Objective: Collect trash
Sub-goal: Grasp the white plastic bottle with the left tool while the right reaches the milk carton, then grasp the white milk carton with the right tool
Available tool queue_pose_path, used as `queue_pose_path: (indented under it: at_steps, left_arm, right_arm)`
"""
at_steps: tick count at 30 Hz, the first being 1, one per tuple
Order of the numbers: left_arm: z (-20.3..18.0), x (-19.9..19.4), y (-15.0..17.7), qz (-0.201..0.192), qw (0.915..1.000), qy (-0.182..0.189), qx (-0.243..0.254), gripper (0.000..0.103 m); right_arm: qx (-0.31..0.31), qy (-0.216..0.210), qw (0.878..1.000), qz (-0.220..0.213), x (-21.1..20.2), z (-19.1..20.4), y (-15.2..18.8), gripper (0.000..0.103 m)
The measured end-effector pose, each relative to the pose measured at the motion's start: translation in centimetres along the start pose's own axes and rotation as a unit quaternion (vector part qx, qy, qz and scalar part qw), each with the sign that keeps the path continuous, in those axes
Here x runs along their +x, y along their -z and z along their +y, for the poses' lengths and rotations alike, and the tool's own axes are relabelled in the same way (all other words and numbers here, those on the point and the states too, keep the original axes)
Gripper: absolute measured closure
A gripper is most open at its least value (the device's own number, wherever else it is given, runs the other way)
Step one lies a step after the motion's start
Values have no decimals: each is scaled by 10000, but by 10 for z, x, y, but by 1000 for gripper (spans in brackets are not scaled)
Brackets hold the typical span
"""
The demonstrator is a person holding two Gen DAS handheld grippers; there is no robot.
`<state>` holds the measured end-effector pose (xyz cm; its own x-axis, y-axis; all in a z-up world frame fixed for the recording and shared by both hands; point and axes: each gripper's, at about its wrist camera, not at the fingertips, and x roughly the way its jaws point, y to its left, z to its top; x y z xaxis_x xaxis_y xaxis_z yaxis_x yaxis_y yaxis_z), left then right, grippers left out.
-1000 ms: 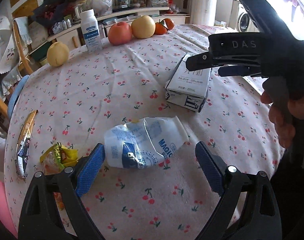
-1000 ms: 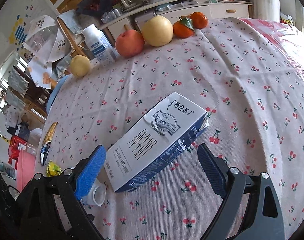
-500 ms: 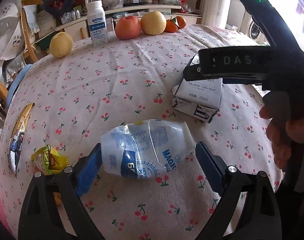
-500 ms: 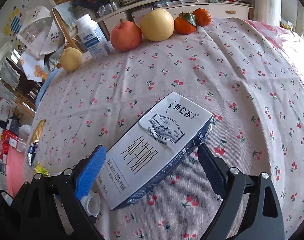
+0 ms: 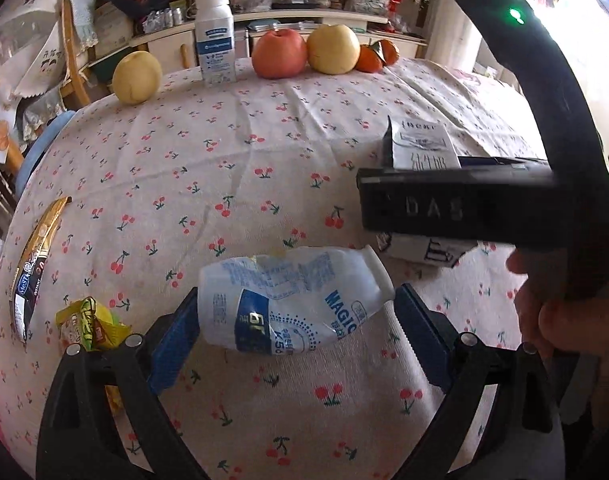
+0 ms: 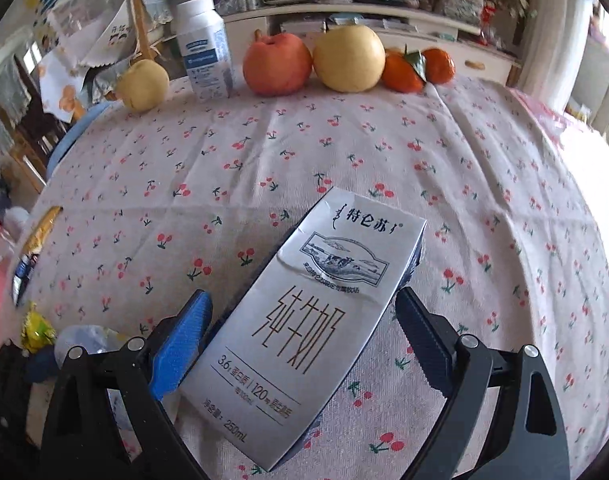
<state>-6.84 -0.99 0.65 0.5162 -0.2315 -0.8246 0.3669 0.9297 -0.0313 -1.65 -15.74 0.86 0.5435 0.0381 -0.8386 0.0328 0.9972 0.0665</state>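
Note:
A crushed white plastic bottle (image 5: pixel 292 300) with blue print lies on its side on the cherry-print tablecloth. My left gripper (image 5: pixel 296 328) is open, its blue pads on either side of the bottle. A white and blue milk carton (image 6: pixel 308 320) lies flat on the cloth; it also shows in the left wrist view (image 5: pixel 422 148), partly behind my right gripper's body. My right gripper (image 6: pixel 304 344) is open, its pads on either side of the carton. A yellow snack wrapper (image 5: pixel 90 324) and a gold-black sachet (image 5: pixel 34 256) lie at the left.
Along the table's far edge stand a white supplement bottle (image 5: pixel 215 40), a pear (image 5: pixel 137 77), a red apple (image 5: pixel 279 53), a second yellow pear (image 5: pixel 333 49) and two tangerines (image 5: pixel 376 56). Shelves and a chair stand behind the table (image 5: pixel 264 160).
Both grippers have moved forward and down. The bottle now sits between my left pads and the carton between my right pads. Both jaws stay open.

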Motion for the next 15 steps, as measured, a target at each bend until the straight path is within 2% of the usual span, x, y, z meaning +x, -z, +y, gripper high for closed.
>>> queue_pose_path:
  at_steps: [4,8,11,15]
  left_arm:
    - [2,4,-2,-14,9999,-92,-96,9]
    - [3,5,-4,-25,9998,-126,-176,8]
    - [4,6,-5,-34,9996,-102,-242,8]
    - [9,5,-6,-55,9987,71,-497,8]
  right_arm:
    - [-67,137,9999,-66,-1,-3,1,11]
    - [28,125,9999,64,1,-10,3,27]
    - [46,225,9997,108,-2,-18,5,32]
    - [143,234,9996,94,-6,-25,6,33]
